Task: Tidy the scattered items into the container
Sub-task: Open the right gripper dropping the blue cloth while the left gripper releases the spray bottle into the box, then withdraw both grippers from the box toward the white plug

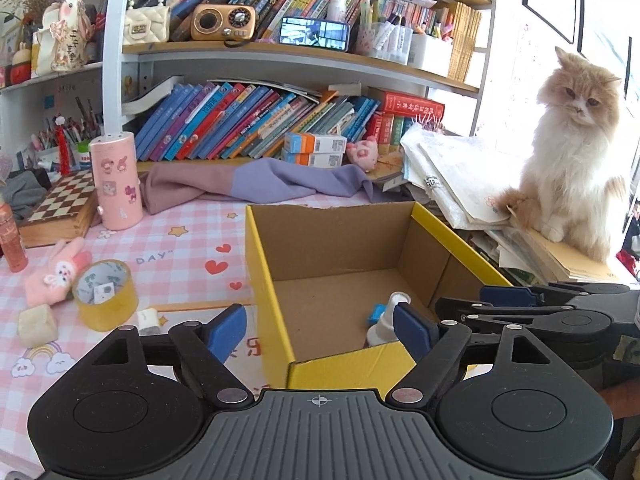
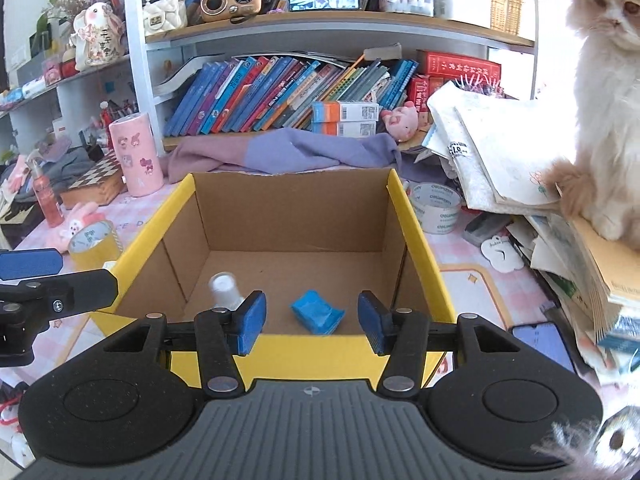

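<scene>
A yellow cardboard box [image 1: 264, 280] [image 2: 416, 240] stands open on the pink checked table. Inside it lie a small white bottle [image 1: 384, 316] [image 2: 226, 290] and a blue packet [image 2: 318, 314] [image 1: 376, 314]. My left gripper [image 1: 320, 330] is open and empty, at the box's near left corner. My right gripper [image 2: 312, 322] is open and empty, just above the box's near wall. Left of the box lie a yellow tape roll [image 1: 106, 292] [image 2: 94, 242], a pink bunny toy [image 1: 56, 272] [image 2: 78, 222], a beige block [image 1: 38, 326] and a small white item [image 1: 148, 318].
A white tape roll [image 2: 438, 208], a dark stapler-like item [image 2: 486, 226] and a phone [image 2: 546, 342] lie right of the box. A cat [image 1: 572, 152] [image 2: 612, 92] sits on stacked papers at the right. A pink cylinder [image 1: 116, 176], chessboard [image 1: 64, 204] and cloth [image 1: 256, 178] lie behind.
</scene>
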Action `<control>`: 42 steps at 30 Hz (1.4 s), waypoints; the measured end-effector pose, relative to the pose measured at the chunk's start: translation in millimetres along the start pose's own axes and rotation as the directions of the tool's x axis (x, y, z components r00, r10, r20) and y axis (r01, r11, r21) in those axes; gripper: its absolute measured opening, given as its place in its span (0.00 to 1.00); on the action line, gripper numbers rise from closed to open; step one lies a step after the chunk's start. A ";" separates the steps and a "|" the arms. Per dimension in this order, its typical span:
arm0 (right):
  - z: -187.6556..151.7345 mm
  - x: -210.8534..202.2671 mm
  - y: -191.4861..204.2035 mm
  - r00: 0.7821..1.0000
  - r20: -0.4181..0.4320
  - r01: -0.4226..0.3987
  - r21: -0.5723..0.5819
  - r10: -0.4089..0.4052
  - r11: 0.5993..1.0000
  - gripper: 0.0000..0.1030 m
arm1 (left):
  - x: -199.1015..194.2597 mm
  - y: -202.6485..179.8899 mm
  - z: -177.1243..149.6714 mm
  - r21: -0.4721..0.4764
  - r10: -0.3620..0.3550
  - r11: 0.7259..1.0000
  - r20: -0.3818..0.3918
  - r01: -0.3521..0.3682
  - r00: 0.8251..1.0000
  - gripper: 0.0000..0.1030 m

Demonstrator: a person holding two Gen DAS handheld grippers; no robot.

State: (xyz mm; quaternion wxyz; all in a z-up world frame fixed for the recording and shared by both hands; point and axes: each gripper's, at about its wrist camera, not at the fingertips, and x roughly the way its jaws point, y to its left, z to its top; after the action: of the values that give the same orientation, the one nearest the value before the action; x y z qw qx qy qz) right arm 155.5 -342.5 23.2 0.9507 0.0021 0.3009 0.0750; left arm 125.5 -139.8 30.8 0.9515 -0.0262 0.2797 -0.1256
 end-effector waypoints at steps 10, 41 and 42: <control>-17.8 -23.6 30.1 0.997 0.011 0.071 0.035 -0.071 0.997 0.50 | -18.9 20.0 -13.7 0.009 -0.008 1.000 -0.003 0.008 1.000 0.81; -75.4 -66.7 126.8 0.990 -0.072 0.124 0.095 -0.118 0.988 0.53 | -79.4 85.7 -62.4 0.043 -0.006 0.999 -0.098 0.010 0.995 0.85; -77.0 -67.6 130.4 0.991 -0.073 0.122 0.095 -0.115 0.988 0.54 | -81.7 88.0 -64.3 0.043 -0.005 0.999 -0.102 0.009 0.995 0.85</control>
State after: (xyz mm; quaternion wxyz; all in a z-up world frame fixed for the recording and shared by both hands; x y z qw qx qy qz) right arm 38.4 -226.5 5.2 0.9415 0.0287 0.3359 0.0035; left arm 44.2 -32.7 9.1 0.9359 0.0002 0.3250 -0.1362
